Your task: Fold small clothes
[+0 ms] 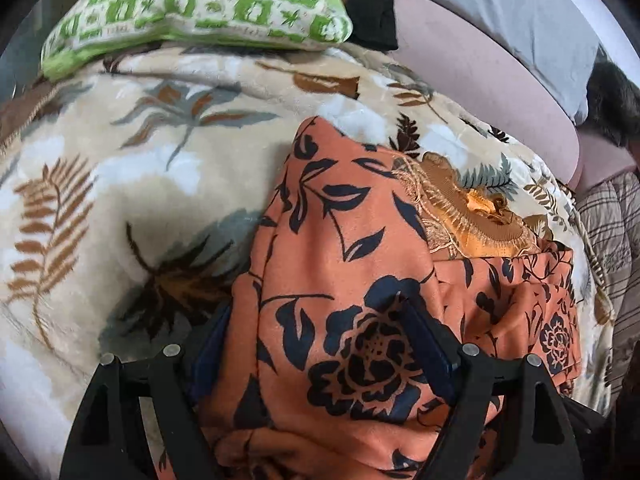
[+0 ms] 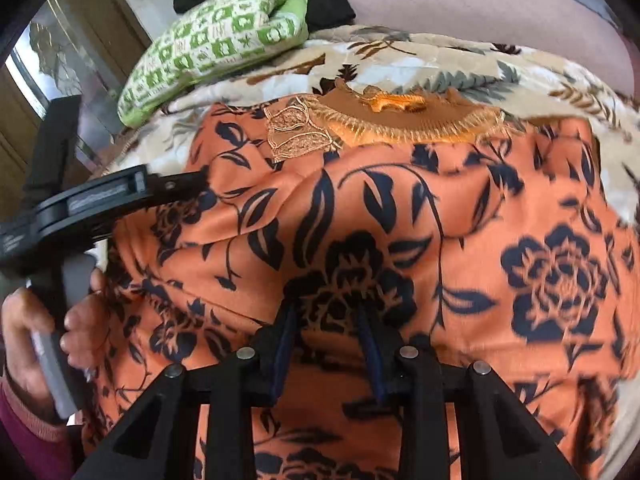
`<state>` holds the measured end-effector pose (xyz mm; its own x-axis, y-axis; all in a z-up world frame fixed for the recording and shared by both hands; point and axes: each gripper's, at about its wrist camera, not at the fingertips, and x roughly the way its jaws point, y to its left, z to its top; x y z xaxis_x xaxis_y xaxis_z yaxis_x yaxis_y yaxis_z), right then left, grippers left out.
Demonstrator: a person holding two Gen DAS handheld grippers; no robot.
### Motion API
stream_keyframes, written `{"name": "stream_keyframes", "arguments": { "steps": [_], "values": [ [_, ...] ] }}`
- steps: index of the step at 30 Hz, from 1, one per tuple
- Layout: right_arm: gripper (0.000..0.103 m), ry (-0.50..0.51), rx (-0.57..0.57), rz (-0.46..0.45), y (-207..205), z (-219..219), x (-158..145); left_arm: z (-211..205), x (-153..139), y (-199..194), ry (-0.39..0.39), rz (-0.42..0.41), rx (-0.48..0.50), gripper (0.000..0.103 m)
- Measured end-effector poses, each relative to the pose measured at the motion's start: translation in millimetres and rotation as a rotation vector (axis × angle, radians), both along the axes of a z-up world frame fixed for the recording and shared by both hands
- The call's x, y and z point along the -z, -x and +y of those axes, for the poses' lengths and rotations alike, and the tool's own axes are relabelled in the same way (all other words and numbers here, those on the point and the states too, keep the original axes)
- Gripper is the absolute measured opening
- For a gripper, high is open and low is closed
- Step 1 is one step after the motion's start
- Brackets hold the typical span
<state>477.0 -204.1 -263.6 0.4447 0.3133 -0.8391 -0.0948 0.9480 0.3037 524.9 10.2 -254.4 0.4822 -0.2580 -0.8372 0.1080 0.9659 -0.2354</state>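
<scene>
An orange garment with dark navy flowers (image 1: pixel 352 248) lies on a floral blanket (image 1: pixel 120 168); its embroidered brown-gold neckline (image 1: pixel 472 208) faces away. My left gripper (image 1: pixel 316 320) is open, its fingers wide apart astride a raised fold of the garment. In the right wrist view the garment (image 2: pixel 400 208) fills the frame, neckline (image 2: pixel 400 116) at the top. My right gripper (image 2: pixel 326 312) stands partly closed with a bunch of the cloth between its fingers. The left gripper (image 2: pixel 192 184) shows at the garment's left edge, held by a hand.
A green-and-white patterned pillow (image 1: pixel 200 4) lies at the far end of the blanket, also in the right wrist view (image 2: pixel 216 44). Black cloth (image 1: pixel 372 4) lies beside it. A pink sheet (image 1: pixel 480 80) and a grey pillow (image 1: pixel 540 28) lie to the right. A wooden cabinet (image 2: pixel 60 60) stands at left.
</scene>
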Motion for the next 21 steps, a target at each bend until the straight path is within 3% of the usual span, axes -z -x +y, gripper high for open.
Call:
{"name": "stream_keyframes", "arguments": {
  "steps": [1,2,3,4,6,7,8,9,10,11,12,14,16,17,19,21],
  "values": [
    [0.035,-0.005,0.004,-0.003,4.6,-1.4,-1.2,-1.5,-1.2,0.0,-0.013,-0.003,0.001,0.078],
    [0.036,-0.01,0.01,-0.001,7.0,-3.0,-1.0,-3.6,-3.6,2.2,-0.053,-0.015,-0.002,0.063],
    [0.036,-0.012,0.015,-0.001,9.1,-3.4,0.9,-2.5,-3.8,-0.5,-0.081,-0.026,-0.009,0.039],
    [0.036,-0.012,0.017,-0.005,10.3,-2.3,2.3,-2.5,-5.1,1.0,-0.139,-0.048,-0.027,0.033],
    [0.037,-0.018,0.036,-0.014,12.2,-3.4,4.8,0.7,-4.9,-0.2,-0.171,-0.065,-0.045,0.019],
    [0.038,-0.027,0.05,-0.02,11.9,-2.3,6.4,2.6,-3.9,-0.8,-0.176,-0.061,-0.054,0.018],
    [0.04,-0.039,0.067,-0.025,12.6,-2.4,7.0,4.7,-3.6,-0.5,-0.166,-0.06,-0.055,0.018],
    [0.048,-0.053,0.073,-0.034,14.3,-2.4,7.6,5.4,-4.8,-1.1,-0.159,-0.059,-0.057,0.019],
    [0.064,-0.066,0.062,-0.043,15.1,-0.5,7.6,5.2,-6.0,-1.8,-0.157,-0.058,-0.058,0.021],
    [0.071,-0.084,0.013,-0.052,16.1,4.7,6.9,5.0,-6.9,-2.2,-0.149,-0.056,-0.057,0.033],
    [0.073,-0.067,-0.018,-0.057,15.7,10.8,5.4,5.1,-7.7,-3.5,-0.13,-0.052,-0.053,0.055],
    [0.072,0.019,-0.042,-0.074,18.6,22.6,-0.8,4.5,-12.5,-2.3,-0.065,-0.062,-0.046,0.074],
    [0.072,0.013,-0.031,-0.108,23.3,23.2,-8.7,-0.6,-19.9,0.3,-0.035,-0.099,-0.042,0.074],
    [0.072,-0.041,-0.004,-0.127,26.2,15.8,-14.3,-3.6,-22.3,1.2,-0.043,-0.115,-0.039,0.074],
    [0.072,-0.088,0.058,-0.156,30.7,0.2,-22.7,-13.9,-19.0,0.7,-0.092,-0.128,-0.025,0.074],
    [0.072,-0.094,0.096,-0.184,32.7,-13.3,-29.4,-23.5,-4.7,-3.9,-0.133,-0.087,0.002,0.074]
  ]
}}
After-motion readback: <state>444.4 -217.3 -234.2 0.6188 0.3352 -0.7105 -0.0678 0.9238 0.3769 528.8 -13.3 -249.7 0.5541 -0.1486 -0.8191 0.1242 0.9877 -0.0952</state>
